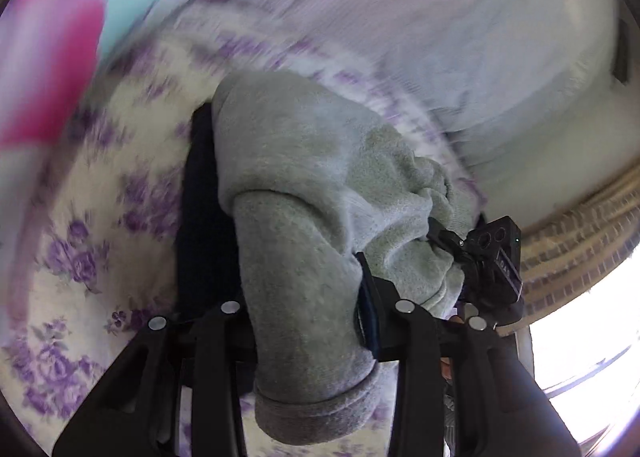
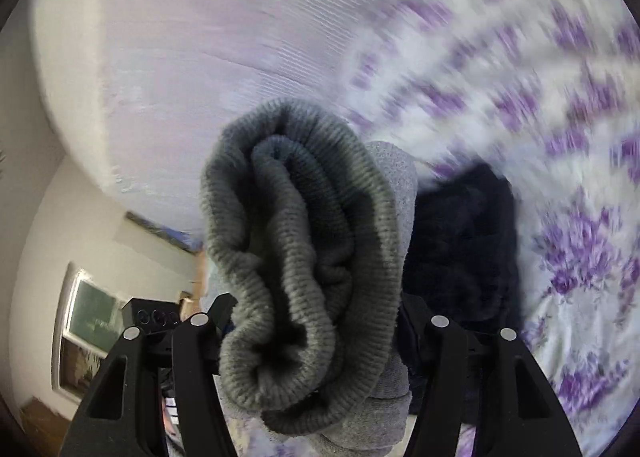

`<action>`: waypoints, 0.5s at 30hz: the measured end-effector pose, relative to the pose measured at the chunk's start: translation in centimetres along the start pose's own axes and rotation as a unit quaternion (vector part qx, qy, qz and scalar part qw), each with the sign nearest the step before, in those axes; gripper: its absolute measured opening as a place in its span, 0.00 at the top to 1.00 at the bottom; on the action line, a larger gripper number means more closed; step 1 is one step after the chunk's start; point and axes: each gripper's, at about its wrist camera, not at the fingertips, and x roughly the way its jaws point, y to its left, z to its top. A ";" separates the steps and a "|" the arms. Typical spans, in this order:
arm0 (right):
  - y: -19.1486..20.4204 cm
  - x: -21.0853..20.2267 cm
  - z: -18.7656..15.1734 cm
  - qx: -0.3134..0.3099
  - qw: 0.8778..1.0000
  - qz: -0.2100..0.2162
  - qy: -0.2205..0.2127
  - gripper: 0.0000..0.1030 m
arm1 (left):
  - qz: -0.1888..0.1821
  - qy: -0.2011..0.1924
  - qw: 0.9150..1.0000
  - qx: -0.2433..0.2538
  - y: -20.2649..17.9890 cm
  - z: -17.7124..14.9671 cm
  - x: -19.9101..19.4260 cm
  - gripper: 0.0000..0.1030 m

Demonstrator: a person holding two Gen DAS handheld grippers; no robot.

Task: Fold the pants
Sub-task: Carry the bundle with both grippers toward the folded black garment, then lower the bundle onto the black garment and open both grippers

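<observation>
Both views are bright with soft daylight. In the left wrist view the window (image 1: 580, 357) at lower right is blown out to white glare. The floral bedsheet (image 1: 80, 257) and the pink and turquoise cloth (image 1: 52, 57) at upper left are streaked with motion blur, while the grey pants (image 1: 300, 197) stay sharp (so do the black tongs (image 1: 304, 321)). In the right wrist view the ribbed waistband (image 2: 296, 257) is crisp, its folds in deep shadow; the background smears. Dark fisheye corners ring both pictures.

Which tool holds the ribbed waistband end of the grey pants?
The right tool: thick ribbed waistband bunches between its fingers. The left tool holds a smooth fleece leg ending in a cuff.
</observation>
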 end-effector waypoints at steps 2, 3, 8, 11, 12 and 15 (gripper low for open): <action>-1.8 0.4 -0.2 0.003 0.999 0.028 -0.020 0.41 | -0.027 -0.004 0.999 -0.017 2.3 -0.4 1.7 0.50; -2.0 0.3 -0.2 0.009 0.999 0.036 -0.018 0.41 | -0.044 -0.013 0.999 -0.014 2.7 -0.6 1.7 0.49; -1.1 -0.1 -0.2 0.007 1.000 0.028 -0.007 0.35 | -0.015 -0.023 1.000 0.001 1.7 -0.7 1.2 0.43; -0.2 -1.0 0.0 0.019 1.000 0.018 -0.006 0.29 | 0.023 -0.039 0.999 0.008 0.2 -1.2 0.3 0.36; 0.2 -1.3 0.0 0.015 1.000 0.012 -0.005 0.28 | 0.042 -0.045 0.998 0.019 -0.3 -1.4 -0.1 0.34; 1.4 -2.9 0.0 -0.001 1.000 -0.009 -0.010 0.23 | 0.090 -0.079 0.991 0.067 -2.4 -2.0 -1.9 0.34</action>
